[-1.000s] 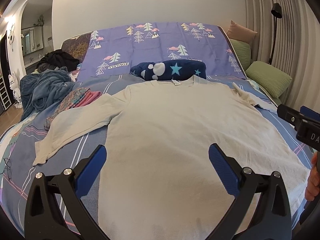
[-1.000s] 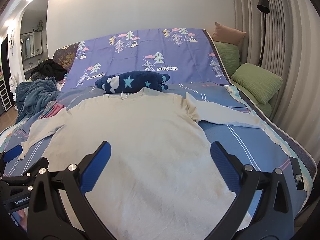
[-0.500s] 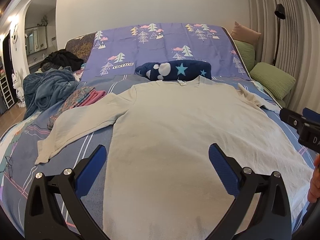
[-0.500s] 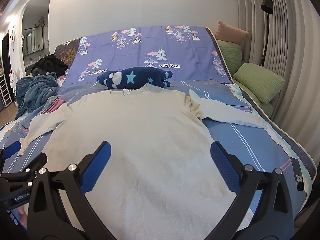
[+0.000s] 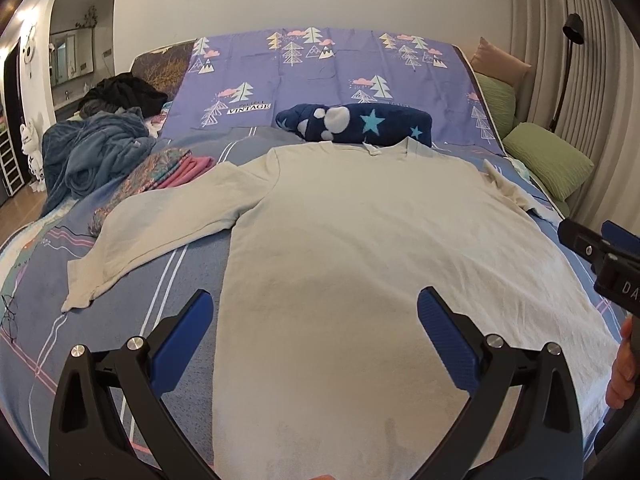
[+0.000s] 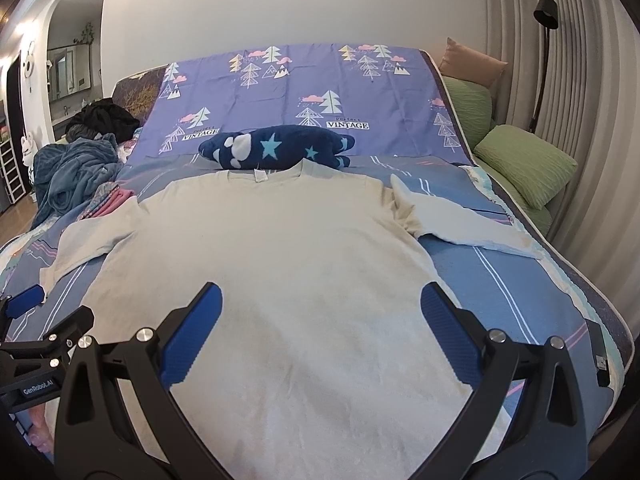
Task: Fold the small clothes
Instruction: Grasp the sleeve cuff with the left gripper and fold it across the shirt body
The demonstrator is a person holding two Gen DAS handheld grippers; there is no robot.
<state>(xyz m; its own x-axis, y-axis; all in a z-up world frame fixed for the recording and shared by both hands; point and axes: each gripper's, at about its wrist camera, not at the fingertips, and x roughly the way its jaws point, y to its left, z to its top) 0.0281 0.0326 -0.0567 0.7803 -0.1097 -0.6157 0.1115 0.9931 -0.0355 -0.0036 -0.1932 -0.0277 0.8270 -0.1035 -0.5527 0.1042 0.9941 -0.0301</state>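
One cream long-sleeved shirt [image 5: 360,240] is lying flat across the middle of the bed [image 5: 192,264], both sleeves spread — one toward the left edge, one toward the right. Two grippers are hovering over its hem at the bottom of frame: the left gripper [image 5: 312,332] and the right gripper [image 6: 320,328], jaws of each spread wide, gripping nothing. One star-patterned navy cushion [image 6: 276,148] is sitting above the collar — two green pillows [image 6: 524,164] at the right.

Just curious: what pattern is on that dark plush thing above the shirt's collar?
Navy plush with light blue stars and white blobs, clearest in the right wrist view.
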